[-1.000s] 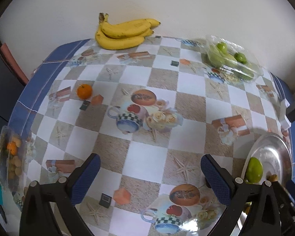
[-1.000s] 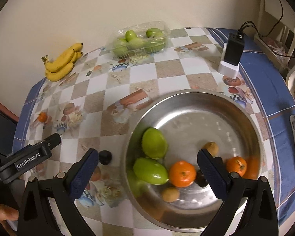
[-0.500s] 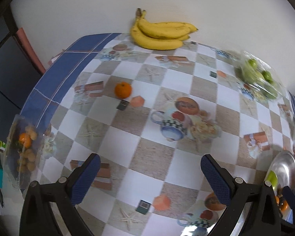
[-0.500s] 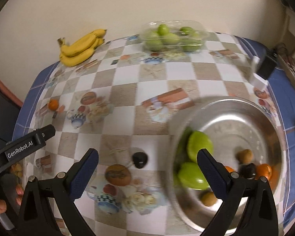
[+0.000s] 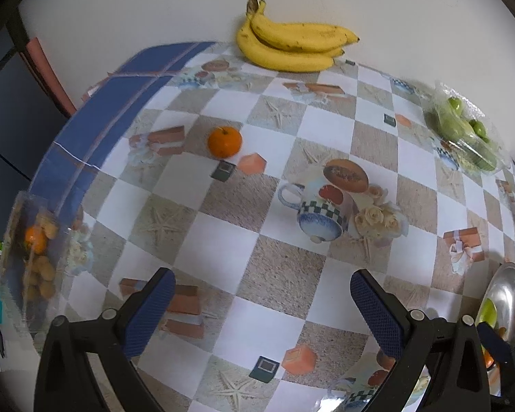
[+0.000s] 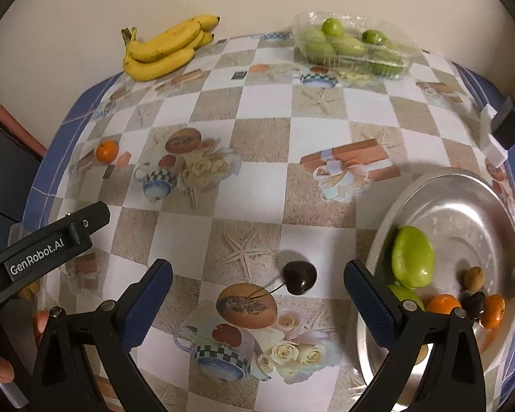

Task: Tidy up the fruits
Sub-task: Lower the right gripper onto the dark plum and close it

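Observation:
A steel bowl (image 6: 463,192) at the right holds two green fruits (image 6: 412,256), oranges and small brown and dark fruits. A dark cherry (image 6: 299,277) with a stem lies on the tablecloth, just ahead of my open, empty right gripper (image 6: 257,300). A lone orange (image 5: 224,141) (image 6: 107,151) sits at the left of the table, well ahead of my open, empty left gripper (image 5: 259,304). Bananas (image 5: 292,48) (image 6: 164,48) lie against the back wall. The bowl's edge (image 5: 508,285) shows at the right of the left wrist view.
A clear clamshell of green fruits (image 6: 353,46) (image 5: 467,134) stands at the back right. A clear box of small brown fruits and an orange (image 5: 34,261) sits at the table's left edge. A black-and-white charger (image 6: 501,130) is beyond the bowl. The left gripper's body (image 6: 44,250) crosses the lower left.
Both grippers have swung left across the table. The bowl has slid toward the right of both views, the cherry now lies between my right fingers' line, and the lone orange is nearer the left view's middle.

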`<state>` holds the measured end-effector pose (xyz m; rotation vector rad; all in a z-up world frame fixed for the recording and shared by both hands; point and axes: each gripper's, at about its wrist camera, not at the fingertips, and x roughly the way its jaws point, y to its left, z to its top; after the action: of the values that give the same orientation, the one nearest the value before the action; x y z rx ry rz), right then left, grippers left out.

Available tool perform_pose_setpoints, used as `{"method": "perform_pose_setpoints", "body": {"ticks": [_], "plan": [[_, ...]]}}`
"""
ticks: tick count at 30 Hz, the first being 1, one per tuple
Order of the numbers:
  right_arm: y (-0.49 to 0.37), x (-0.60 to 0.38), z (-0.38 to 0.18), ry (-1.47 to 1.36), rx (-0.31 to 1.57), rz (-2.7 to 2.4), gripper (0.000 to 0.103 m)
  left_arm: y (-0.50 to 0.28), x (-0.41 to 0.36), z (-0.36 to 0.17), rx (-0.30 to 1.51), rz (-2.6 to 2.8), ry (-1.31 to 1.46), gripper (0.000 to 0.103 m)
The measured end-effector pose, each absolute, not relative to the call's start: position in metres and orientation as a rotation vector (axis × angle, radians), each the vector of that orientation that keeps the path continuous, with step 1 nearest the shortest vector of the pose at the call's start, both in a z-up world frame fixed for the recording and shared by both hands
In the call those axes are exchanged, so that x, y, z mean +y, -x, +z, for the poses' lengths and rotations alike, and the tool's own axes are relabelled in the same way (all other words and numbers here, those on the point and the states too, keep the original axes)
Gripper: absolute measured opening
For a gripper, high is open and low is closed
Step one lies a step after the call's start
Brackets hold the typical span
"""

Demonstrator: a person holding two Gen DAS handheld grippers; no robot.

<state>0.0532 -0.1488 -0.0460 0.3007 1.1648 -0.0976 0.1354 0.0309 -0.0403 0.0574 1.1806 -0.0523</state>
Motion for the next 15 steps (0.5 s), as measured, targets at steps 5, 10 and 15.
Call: {"method": "perform_pose_setpoints", "body": {"ticks": [5, 10, 15], "plan": [[-0.056, -0.149, -0.059, -0.29, 1.208, -0.103, 0.094, -0.137, 0.027, -0.057, 1.243, -0.077, -0.018, 0.103], [-0.057, -0.154, -0.068, -0.302, 1.24, -0.111, 0.075, -0.136, 0.016, -0.069, 1.279, -0.099, -0.045, 0.103], [-0.058, -0.157, -0.076, -0.288, 1.265, -0.134, 0.067, -0.134, 0.008, -0.072, 1.286, -0.12, -0.061, 0.103]]}}
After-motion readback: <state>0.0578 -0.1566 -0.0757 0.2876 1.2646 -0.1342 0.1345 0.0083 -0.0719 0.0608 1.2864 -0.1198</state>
